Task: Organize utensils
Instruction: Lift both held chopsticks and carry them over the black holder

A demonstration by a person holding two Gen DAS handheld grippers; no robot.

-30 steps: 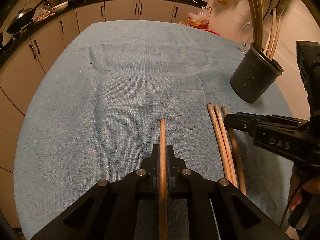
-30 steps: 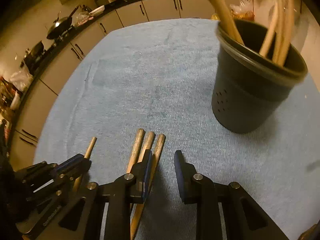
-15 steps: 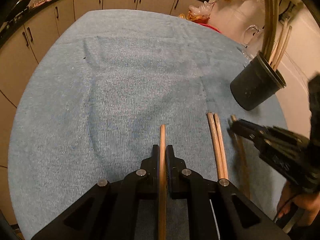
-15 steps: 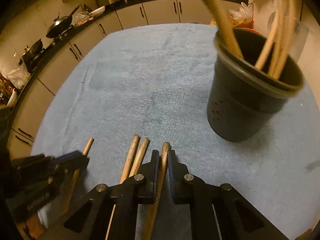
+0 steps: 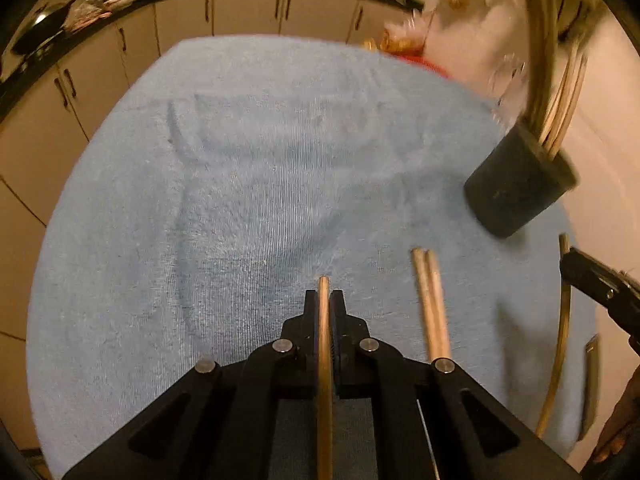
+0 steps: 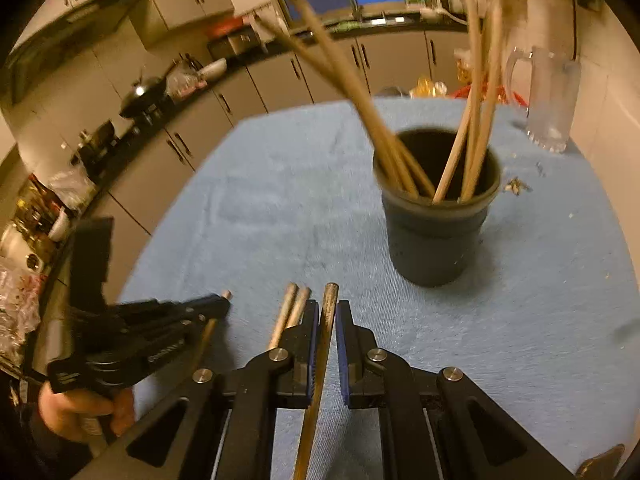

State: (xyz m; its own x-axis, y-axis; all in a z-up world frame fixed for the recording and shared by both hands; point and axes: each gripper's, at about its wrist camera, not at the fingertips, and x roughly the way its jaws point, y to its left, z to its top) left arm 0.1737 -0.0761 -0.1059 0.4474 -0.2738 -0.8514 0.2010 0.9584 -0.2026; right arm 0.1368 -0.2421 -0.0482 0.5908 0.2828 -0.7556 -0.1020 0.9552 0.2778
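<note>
My left gripper (image 5: 324,300) is shut on a wooden chopstick (image 5: 324,360) above the blue cloth (image 5: 240,200). My right gripper (image 6: 327,312) is shut on another wooden chopstick (image 6: 325,340), lifted off the cloth; it shows at the right edge of the left wrist view (image 5: 560,340). Two chopsticks (image 5: 432,304) lie side by side on the cloth between the grippers, also in the right wrist view (image 6: 290,312). The black utensil cup (image 6: 436,216) stands upright with several chopsticks in it, ahead of the right gripper, and at the right in the left wrist view (image 5: 516,184).
A clear glass mug (image 6: 552,96) stands behind the cup near the wall. Crumbs (image 6: 516,186) lie on the cloth (image 6: 280,200) beside the cup. Kitchen cabinets (image 5: 180,20) and a counter with a wok (image 6: 140,96) run along the far and left sides.
The right gripper closed on the rightmost of three lying chopsticks and raised it, tilting up toward the cup. The left gripper still holds its chopstick and has shifted slightly.
</note>
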